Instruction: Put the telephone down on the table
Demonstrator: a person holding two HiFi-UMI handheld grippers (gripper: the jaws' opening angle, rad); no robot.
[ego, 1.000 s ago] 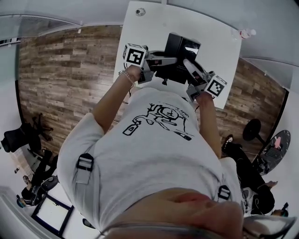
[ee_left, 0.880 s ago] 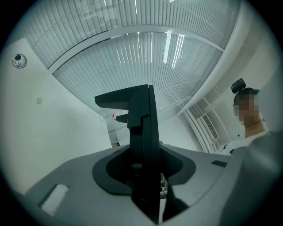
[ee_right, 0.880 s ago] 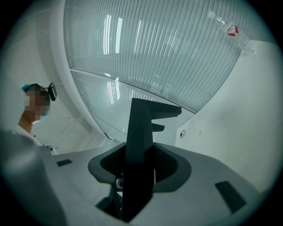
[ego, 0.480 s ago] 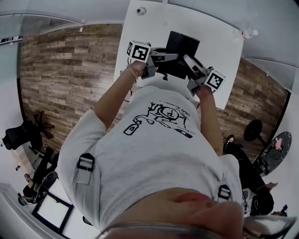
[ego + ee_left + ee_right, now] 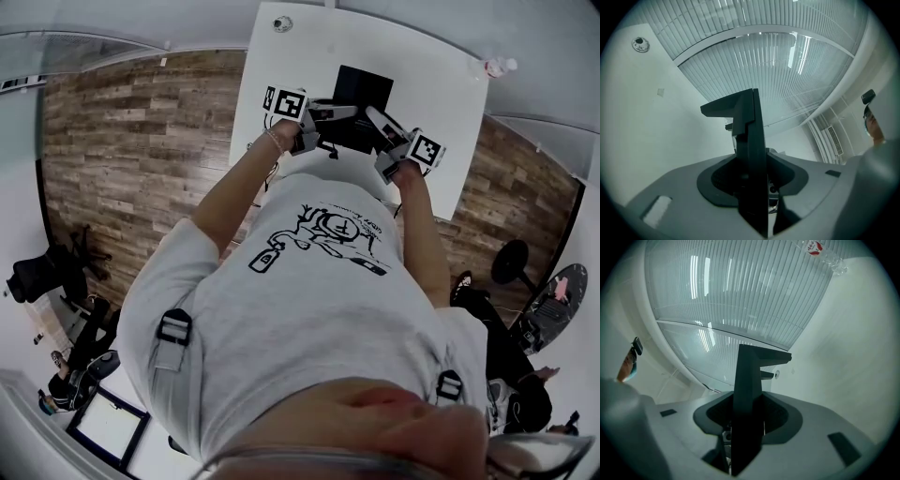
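The black telephone (image 5: pixel 362 97) lies low on the white table (image 5: pixel 427 70), between my two grippers. From the left, my left gripper (image 5: pixel 339 113) reaches its edge. In the left gripper view that edge is a dark upright slab (image 5: pixel 752 140) between the grey jaws. The jaws are opening, and a thin light gap shows beside the slab. My right gripper (image 5: pixel 377 120) comes in from the right and is shut on the telephone's other edge (image 5: pixel 747 390), with no gap showing.
A plastic bottle (image 5: pixel 494 67) lies at the table's far right corner. A small round fitting (image 5: pixel 281 23) sits in the far left corner. Wooden floor flanks the table on both sides. Ribbed glass walls fill both gripper views.
Both grippers have sunk toward the table with the telephone between them. The telephone now looks flat and low on the tabletop.
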